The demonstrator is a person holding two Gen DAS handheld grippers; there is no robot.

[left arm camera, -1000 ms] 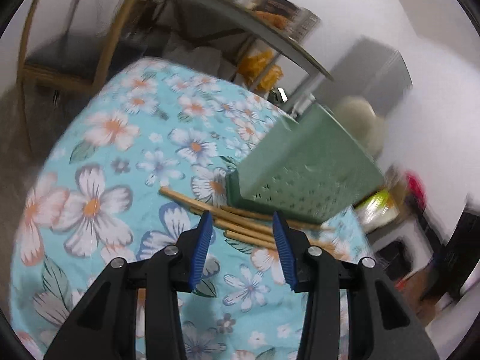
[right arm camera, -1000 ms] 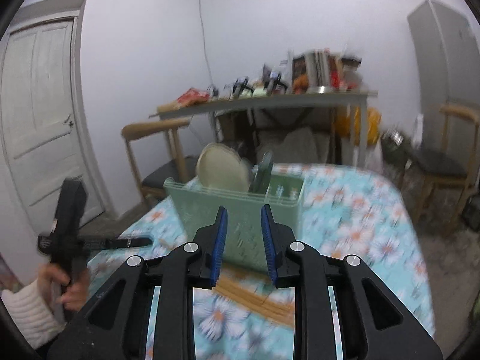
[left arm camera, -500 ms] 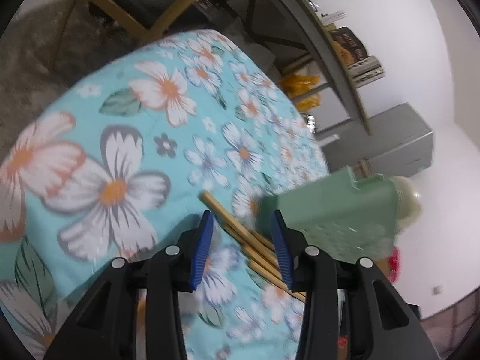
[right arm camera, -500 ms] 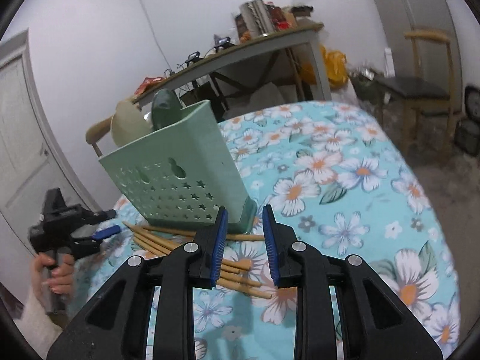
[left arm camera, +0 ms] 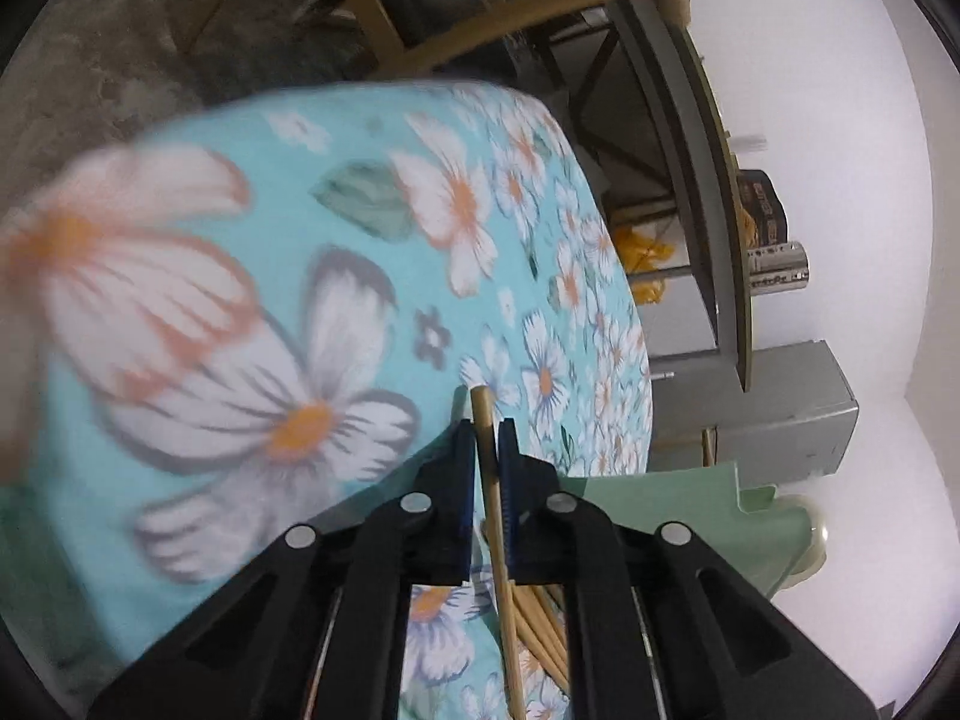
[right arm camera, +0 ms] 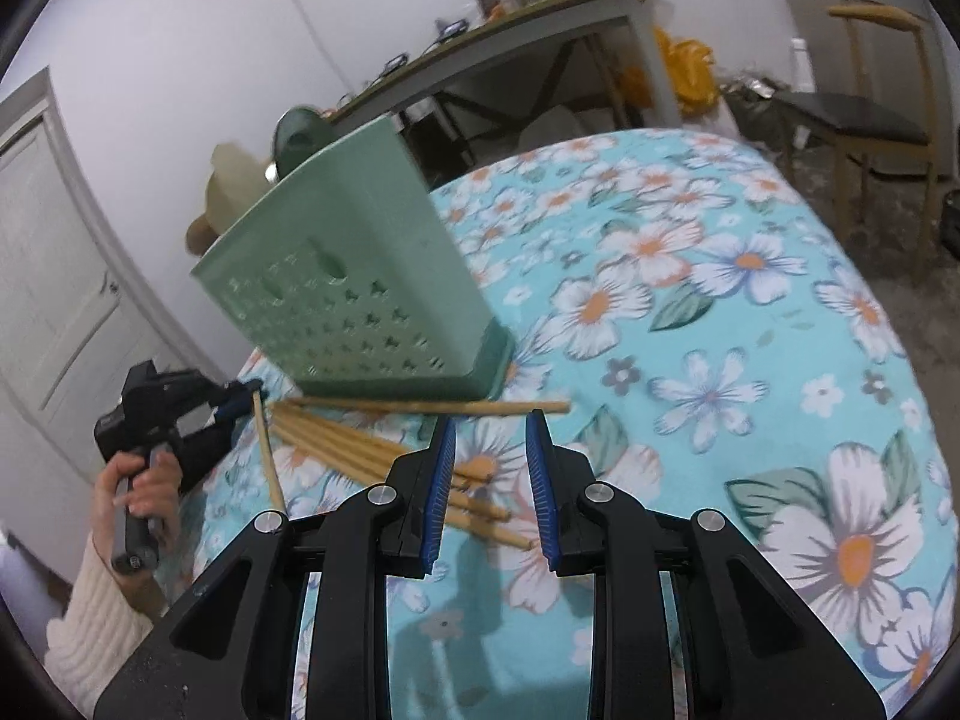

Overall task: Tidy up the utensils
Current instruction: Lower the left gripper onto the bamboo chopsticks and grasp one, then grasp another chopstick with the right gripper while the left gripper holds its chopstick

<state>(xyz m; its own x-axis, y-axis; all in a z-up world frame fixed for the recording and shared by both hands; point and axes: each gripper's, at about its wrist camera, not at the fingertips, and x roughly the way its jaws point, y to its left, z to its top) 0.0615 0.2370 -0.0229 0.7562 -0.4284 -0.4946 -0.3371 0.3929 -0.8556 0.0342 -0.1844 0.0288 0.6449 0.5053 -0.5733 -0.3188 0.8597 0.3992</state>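
The left hand-held gripper [left arm camera: 487, 420] is pinching shut on one chopstick [left arm camera: 495, 498], its blue pads pressing the wooden stick near the end at lower centre of the left view. The right hand-held gripper [right arm camera: 489, 420] is hovering partly open, holding nothing, just above the loose chopsticks [right arm camera: 384, 450] lying at centre frame. The green utensil holder [right arm camera: 360, 294] is standing just behind them on the surface [right arm camera: 750, 360], which is wearing a turquoise floral cloth. A hand [right arm camera: 141, 489] in a cream sleeve is gripping the left tool at lower left. A wooden chair [right arm camera: 864, 120] is sitting at upper right beside a cluttered side table [right arm camera: 540, 18].
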